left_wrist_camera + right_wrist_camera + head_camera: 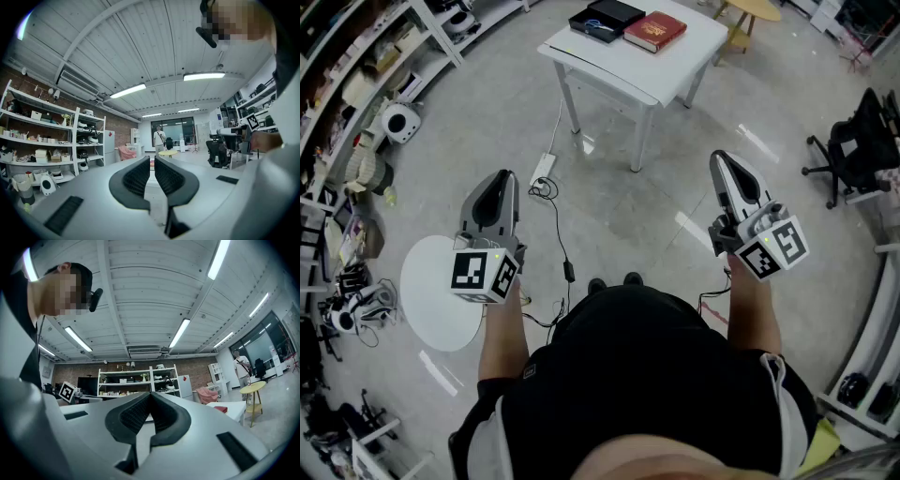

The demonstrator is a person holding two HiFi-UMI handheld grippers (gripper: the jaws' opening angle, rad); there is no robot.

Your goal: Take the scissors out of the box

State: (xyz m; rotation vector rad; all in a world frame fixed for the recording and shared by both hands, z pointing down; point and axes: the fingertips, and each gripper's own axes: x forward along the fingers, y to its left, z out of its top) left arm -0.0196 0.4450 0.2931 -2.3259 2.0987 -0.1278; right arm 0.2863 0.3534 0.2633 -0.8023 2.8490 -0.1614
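A black open box (pixel 607 19) lies on the white table (pixel 609 61) far ahead, beside a red book (pixel 655 31). Something with a blue part (pixel 598 27) lies in the box; I cannot make out the scissors clearly. My left gripper (pixel 504 178) and right gripper (pixel 719 159) are held up in front of my body, well short of the table, both shut and empty. In the left gripper view the pads (pixel 152 159) stand almost touching. In the right gripper view the tips (pixel 150 395) meet; the white table (pixel 232 409) and the red book (pixel 220 409) show beyond.
A low round white table (pixel 441 291) stands at my left. A power strip and cable (pixel 544 169) lie on the floor. Shelving (pixel 356 94) lines the left side, an office chair (pixel 862 141) stands right, a yellow round table (pixel 750 9) behind. A person (pixel 160 138) stands far off.
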